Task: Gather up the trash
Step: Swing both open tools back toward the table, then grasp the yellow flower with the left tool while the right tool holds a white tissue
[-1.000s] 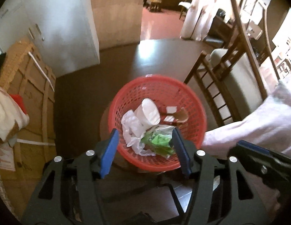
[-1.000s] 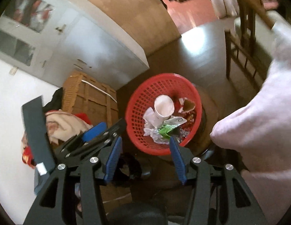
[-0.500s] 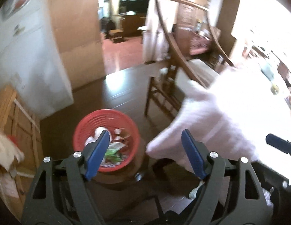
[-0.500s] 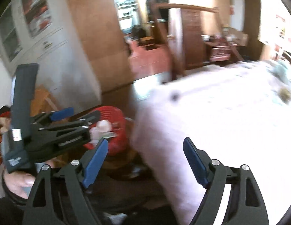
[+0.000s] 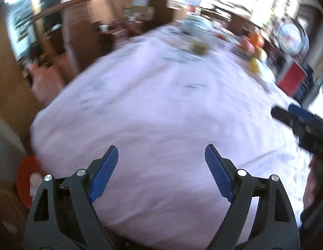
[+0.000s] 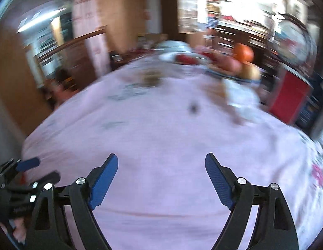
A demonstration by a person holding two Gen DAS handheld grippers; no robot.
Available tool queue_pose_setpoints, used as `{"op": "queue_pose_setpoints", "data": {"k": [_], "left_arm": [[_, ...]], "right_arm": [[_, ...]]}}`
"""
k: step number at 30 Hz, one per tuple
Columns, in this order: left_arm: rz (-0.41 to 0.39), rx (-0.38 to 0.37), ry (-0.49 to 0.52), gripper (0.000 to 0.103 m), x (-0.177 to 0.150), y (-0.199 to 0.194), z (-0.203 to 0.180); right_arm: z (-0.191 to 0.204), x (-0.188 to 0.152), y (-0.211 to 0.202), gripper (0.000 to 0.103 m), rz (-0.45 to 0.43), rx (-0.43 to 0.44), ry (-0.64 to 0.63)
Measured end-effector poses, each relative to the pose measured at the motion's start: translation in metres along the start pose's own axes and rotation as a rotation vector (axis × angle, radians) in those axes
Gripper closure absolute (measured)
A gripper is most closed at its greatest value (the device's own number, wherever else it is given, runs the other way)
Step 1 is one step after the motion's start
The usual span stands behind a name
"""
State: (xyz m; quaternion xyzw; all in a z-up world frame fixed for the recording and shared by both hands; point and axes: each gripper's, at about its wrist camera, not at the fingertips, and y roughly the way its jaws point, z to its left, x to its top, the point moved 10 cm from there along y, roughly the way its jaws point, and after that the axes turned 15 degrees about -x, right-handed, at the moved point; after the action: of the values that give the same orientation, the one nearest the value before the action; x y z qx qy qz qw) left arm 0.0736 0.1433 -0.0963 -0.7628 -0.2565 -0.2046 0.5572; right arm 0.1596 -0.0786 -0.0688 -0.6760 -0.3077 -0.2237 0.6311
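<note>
Left tool (image 5: pixel 159 156), right tool (image 6: pixel 160 163): both angled down over the pink-clothed desk (image 5: pixel 161 104), jaws opening, empty. Red trash basket (image 5: pixel 26 179): low, left of desk edge. Near cloth bare; blurred clutter far.

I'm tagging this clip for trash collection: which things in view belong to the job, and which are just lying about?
Job:
red basket
left gripper, jaws opening, empty
right gripper, jaws opening, empty

Lying about:
pink tablecloth
orange fruit
white dish

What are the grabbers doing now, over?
Left gripper and right gripper both opening, nothing between jaws. Red basket low at left edge. Pink tablecloth ahead, blurred; nothing in the way.
</note>
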Motion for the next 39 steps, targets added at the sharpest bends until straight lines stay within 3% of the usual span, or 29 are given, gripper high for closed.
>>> {"op": "queue_pose_setpoints", "data": {"k": [6,9,13,17,19,23,25,28,31,32,39], "left_arm": [[0.038,-0.101,0.147,0.020,0.043,0.068,-0.091],[0.044,-0.132,0.210,0.019,0.075,0.105,-0.127],[0.065,-0.183,0.194,0.019,0.108,0.146,-0.163],[0.027,-0.239,0.166,0.019,0.116,0.163,-0.171],[0.043,-0.187,0.202,0.019,0.112,0.170,-0.162],[-0.008,-0.160,0.207,0.019,0.119,0.160,-0.147],[0.032,-0.189,0.167,0.019,0.118,0.168,-0.143],[0.100,-0.230,0.115,0.019,0.111,0.178,-0.139],[0.109,-0.252,0.097,0.019,0.110,0.177,-0.138],[0.105,-0.252,0.097,0.019,0.110,0.176,-0.138],[0.104,-0.245,0.096,0.019,0.109,0.177,-0.135]], "right_arm": [[-0.093,0.005,0.052,0.019,0.041,-0.108,0.141],[-0.115,0.010,0.069,0.019,0.056,-0.133,0.188],[-0.129,0.024,0.091,0.019,0.056,-0.178,0.210],[-0.131,0.034,0.112,0.019,0.069,-0.232,0.185],[-0.129,0.042,0.127,0.019,0.077,-0.249,0.152],[-0.116,0.055,0.162,0.019,0.126,-0.260,0.104],[-0.113,0.059,0.177,0.022,0.147,-0.256,0.108],[-0.109,0.064,0.194,0.034,0.176,-0.244,0.122],[-0.110,0.066,0.196,0.077,0.197,-0.236,0.149],[-0.111,0.064,0.191,0.096,0.208,-0.215,0.175],[-0.133,0.028,0.119,0.097,0.179,-0.093,0.309]]}}
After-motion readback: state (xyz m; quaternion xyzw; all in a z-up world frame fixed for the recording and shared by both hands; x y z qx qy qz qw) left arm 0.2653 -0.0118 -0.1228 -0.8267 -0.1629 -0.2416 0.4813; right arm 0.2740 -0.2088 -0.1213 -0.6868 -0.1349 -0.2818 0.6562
